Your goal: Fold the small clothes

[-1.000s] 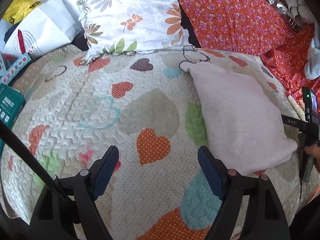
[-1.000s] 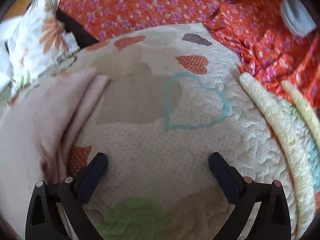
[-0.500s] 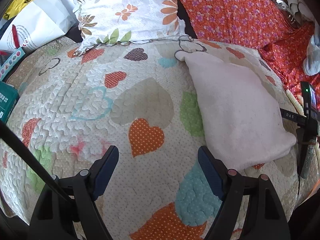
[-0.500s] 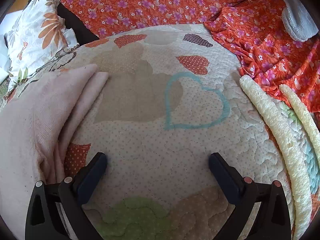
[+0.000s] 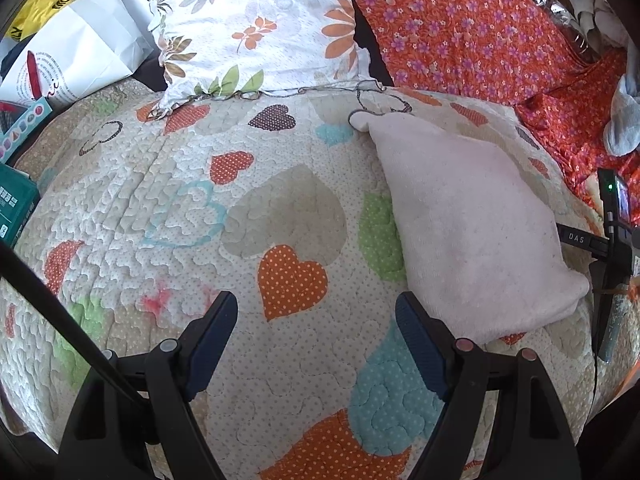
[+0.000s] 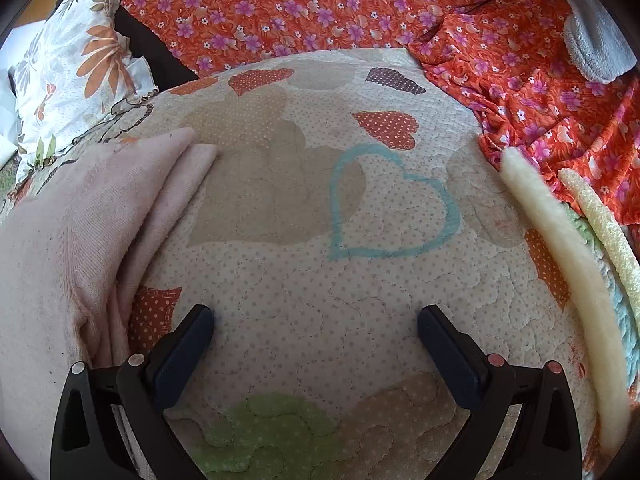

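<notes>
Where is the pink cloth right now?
The folded pink cloth lies on the heart quilt, right of the left gripper in its view, just below the orange flowered fabric.

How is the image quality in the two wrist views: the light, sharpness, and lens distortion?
Left wrist view: even daylight, sharp; fisheye bulges the heart quilt into a dome, corners are black; the pink garment looks slightly washed out. Right wrist view: same bulge and dark corners, softer focus; the garment stretches at the left edge; only faint shadows under the fingers.
</notes>
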`<state>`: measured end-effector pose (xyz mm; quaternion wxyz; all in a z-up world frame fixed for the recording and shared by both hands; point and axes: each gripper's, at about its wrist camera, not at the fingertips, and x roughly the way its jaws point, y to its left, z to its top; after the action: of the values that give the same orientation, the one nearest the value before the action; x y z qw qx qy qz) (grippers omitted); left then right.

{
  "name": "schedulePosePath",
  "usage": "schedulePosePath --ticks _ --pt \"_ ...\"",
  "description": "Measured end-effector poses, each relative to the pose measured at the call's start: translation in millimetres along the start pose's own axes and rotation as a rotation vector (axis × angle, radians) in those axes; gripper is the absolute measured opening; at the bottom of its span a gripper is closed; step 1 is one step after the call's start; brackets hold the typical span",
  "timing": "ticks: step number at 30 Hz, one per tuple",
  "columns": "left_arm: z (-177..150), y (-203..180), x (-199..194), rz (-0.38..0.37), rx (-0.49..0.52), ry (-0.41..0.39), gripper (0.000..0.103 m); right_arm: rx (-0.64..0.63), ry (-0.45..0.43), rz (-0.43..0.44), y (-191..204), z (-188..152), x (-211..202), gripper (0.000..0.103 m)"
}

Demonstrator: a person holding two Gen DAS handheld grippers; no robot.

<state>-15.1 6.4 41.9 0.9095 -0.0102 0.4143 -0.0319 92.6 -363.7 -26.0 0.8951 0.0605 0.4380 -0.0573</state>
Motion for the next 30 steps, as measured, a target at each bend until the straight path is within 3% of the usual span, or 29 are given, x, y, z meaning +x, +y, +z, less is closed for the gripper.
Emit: schedulePosePath --ticks 13,19,30 --pt "-0.3 1.6 -12.7 -0.002 0.008 -0.027 0.08 0.0 0.001 0.002 -0.1 0.1 0.0 0.103" --pt "-2.0 4.5 -24.2 0.052 0.035 -0.069 0.08 0.0 0.002 0.002 -0.1 0.5 -0.4 0.103" --pt "-1.4 12.6 -22.3 0.044 0.01 -0.046 0.08 0.0 0.003 0.004 -0.4 0.4 -0.5 0.103"
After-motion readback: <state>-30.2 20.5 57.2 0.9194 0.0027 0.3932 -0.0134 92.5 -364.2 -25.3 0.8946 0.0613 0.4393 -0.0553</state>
